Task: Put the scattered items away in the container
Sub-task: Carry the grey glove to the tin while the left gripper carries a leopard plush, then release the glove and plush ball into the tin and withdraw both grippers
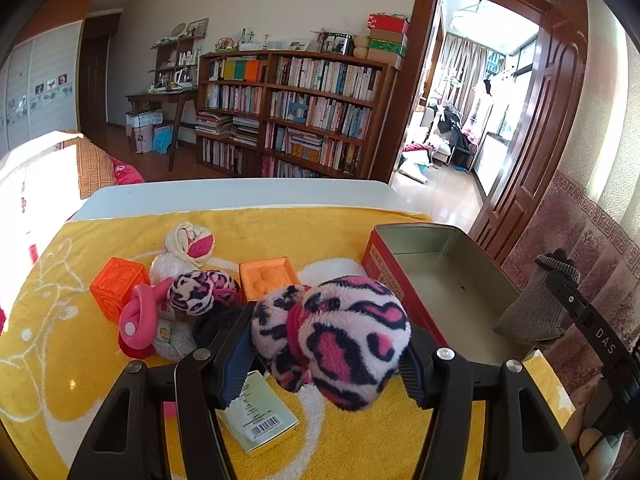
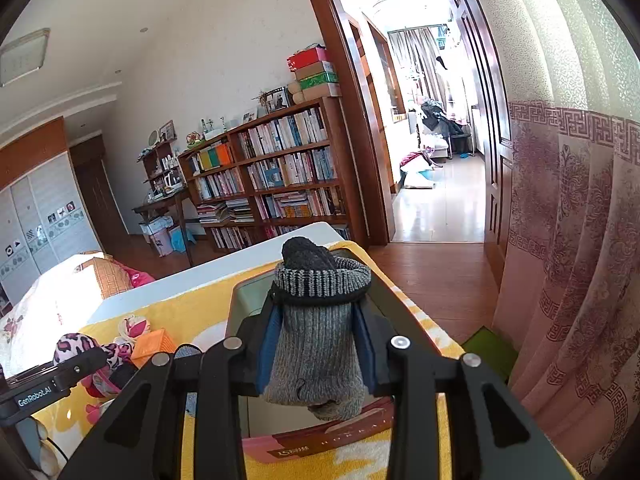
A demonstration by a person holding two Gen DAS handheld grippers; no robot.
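Left wrist view: left claw (image 1: 328,354) clamps the fuzzy leopard sock bundle (image 1: 344,336), right claw (image 2: 316,344) pinches a grey sock roll (image 2: 316,344) over the tin (image 1: 452,276); both converging there risks collision or snagging its rim.

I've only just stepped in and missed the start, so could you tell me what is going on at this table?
A person is tidying soft items into a red tin using two handheld grippers. The left gripper is shut on a pink leopard-print sock bundle, held above the yellow towel beside the tin. The right gripper is shut on a grey knitted sock roll over the tin, which looks empty. Orange blocks, a pink ring toy and other bundles wait on the towel.
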